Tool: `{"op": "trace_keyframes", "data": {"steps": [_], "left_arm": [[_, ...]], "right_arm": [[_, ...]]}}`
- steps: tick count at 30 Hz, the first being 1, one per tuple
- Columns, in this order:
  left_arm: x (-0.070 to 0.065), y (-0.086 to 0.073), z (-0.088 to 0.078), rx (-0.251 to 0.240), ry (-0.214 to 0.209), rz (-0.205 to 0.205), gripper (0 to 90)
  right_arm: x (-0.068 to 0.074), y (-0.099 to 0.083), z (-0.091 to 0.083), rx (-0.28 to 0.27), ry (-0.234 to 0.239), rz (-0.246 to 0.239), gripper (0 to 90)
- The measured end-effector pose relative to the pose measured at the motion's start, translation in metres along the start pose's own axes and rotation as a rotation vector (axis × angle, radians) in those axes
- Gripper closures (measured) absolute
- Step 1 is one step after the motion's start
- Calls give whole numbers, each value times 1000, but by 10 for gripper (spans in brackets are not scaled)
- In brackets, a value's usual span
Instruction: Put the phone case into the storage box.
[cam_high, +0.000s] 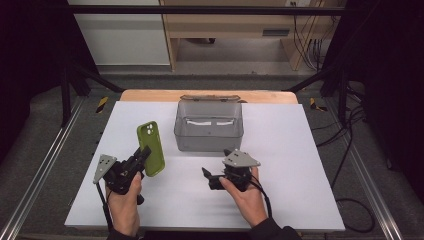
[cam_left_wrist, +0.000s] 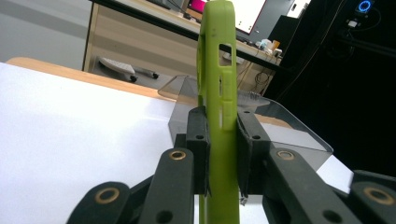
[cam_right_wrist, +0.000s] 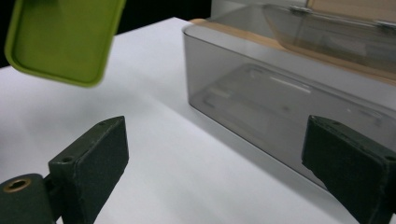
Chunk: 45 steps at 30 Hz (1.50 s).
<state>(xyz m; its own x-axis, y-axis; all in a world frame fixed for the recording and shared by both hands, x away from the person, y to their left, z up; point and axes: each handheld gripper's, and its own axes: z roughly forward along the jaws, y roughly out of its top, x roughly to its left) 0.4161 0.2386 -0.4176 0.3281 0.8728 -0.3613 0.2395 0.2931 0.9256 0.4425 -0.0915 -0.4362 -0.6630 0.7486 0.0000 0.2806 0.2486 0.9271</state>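
A lime-green phone case (cam_high: 151, 147) is held up off the white table, edge-on in the left gripper view (cam_left_wrist: 219, 93). My left gripper (cam_high: 142, 159) is shut on its lower part, both pads (cam_left_wrist: 198, 140) pressing its sides. My right gripper (cam_high: 216, 164) hangs low over the table just in front of a smoky translucent box (cam_high: 210, 137), to the right of the case. In the right gripper view its jaws stand wide apart (cam_right_wrist: 233, 154) with nothing between them; the case's corner (cam_right_wrist: 60, 37) floats at upper left and the box wall (cam_right_wrist: 261, 98) lies ahead.
The box has its hinged lid (cam_high: 210, 98) folded back and pale flat items inside. It stands near the far middle of the white tabletop (cam_high: 300, 165). A wooden edge (cam_high: 145, 94) runs behind it; dark frame rails flank the table.
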Motion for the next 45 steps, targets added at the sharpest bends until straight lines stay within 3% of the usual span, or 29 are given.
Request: {"op": "trace_keyframes", "data": {"steps": [4, 7, 10, 13, 16, 21, 26, 34, 45], "left_arm": [[0, 1, 2, 12, -4, -5, 775], [-3, 2, 7, 27, -3, 16, 775], [-6, 7, 13, 35, -14, 2, 775], [-14, 14, 21, 48, -17, 34, 775], [-23, 23, 31, 70, -20, 64, 775], [-33, 35, 49, 105, -31, 82, 775], [-41, 37, 58, 105, -26, 101, 775], [-43, 48, 62, 118, -25, 94, 775], [-38, 61, 74, 149, -55, 54, 775]], "right_arm": [[-23, -18, -29, 3, -46, 15, 78], [-44, -27, -53, -39, -95, 43, 78], [-62, -33, -71, -68, -142, 46, 78], [-69, -36, -75, -72, -161, 37, 78], [-77, -42, -78, -76, -152, 65, 76], [-85, -48, -79, -79, -144, 102, 73], [-88, -53, -81, -77, -162, 115, 71], [-80, -53, -78, -66, -167, 70, 62], [-77, -53, -80, -65, -187, 71, 58]]}}
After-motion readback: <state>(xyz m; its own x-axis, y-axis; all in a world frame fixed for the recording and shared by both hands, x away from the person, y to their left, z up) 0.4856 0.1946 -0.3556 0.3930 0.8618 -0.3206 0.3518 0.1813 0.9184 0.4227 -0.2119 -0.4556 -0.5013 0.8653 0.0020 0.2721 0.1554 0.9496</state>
